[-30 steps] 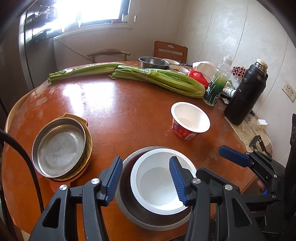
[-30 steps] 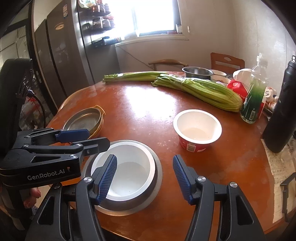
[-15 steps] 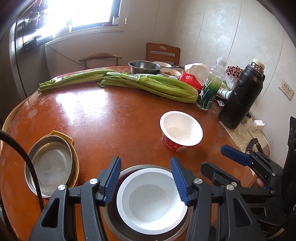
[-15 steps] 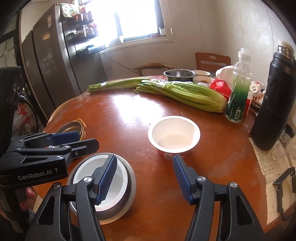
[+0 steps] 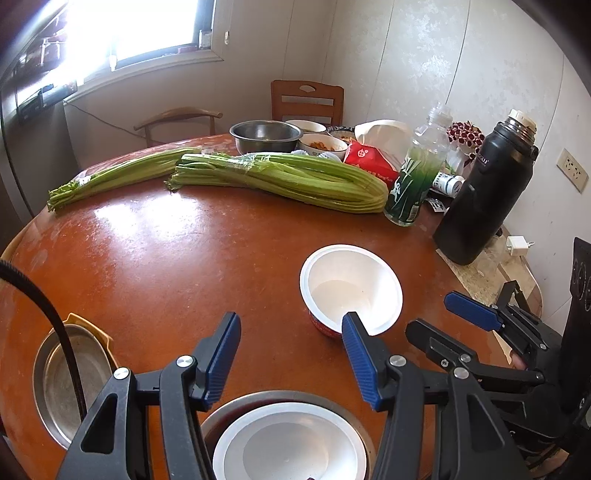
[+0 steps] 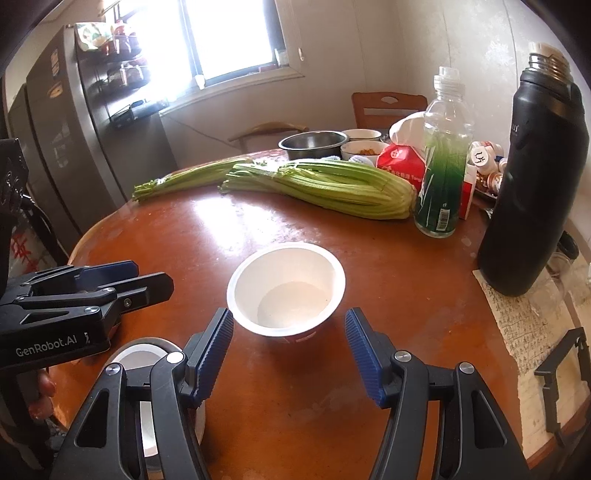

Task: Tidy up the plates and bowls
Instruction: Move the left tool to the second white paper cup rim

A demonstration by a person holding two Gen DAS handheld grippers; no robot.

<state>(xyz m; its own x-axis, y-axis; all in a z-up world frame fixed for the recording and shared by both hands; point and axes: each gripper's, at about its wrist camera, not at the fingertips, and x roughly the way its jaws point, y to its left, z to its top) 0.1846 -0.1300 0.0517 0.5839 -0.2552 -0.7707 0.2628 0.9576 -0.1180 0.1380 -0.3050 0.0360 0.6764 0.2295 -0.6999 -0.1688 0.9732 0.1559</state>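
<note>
The right gripper (image 6: 289, 354) is spread wide and holds nothing. A white cup (image 6: 287, 287) with a red band stands just ahead of it, between the lines of the two fingers, touching neither. The left gripper (image 5: 291, 356) is likewise spread wide and empty. Below it, at the near edge of the desk (image 5: 177, 258), a white bowl (image 5: 290, 443) sits nested inside a metal plate (image 5: 236, 404).

To the left, near the desk's left edge, a metal pan (image 5: 55, 380) rests in a yellow dish (image 5: 86, 323); a black cable (image 5: 44, 306) crosses in front of it. The middle of the round brown desk is bare and glossy, with window glare on it.

Across the far side lie two bundles of celery (image 5: 280, 179). Behind them stand a metal bowl (image 5: 265, 134), small bowls and a red packet (image 6: 400, 162). On the right, a bottle (image 6: 445, 155) with a green label and a tall black flask (image 6: 535, 170) stand close together near the wall; the flask is just beside a printed paper (image 6: 524, 321) at the right edge.

Two wooden chairs (image 5: 306, 99) stand behind the desk, under a bright window (image 6: 229, 33). A dark fridge (image 6: 66, 125) stands at the left.
</note>
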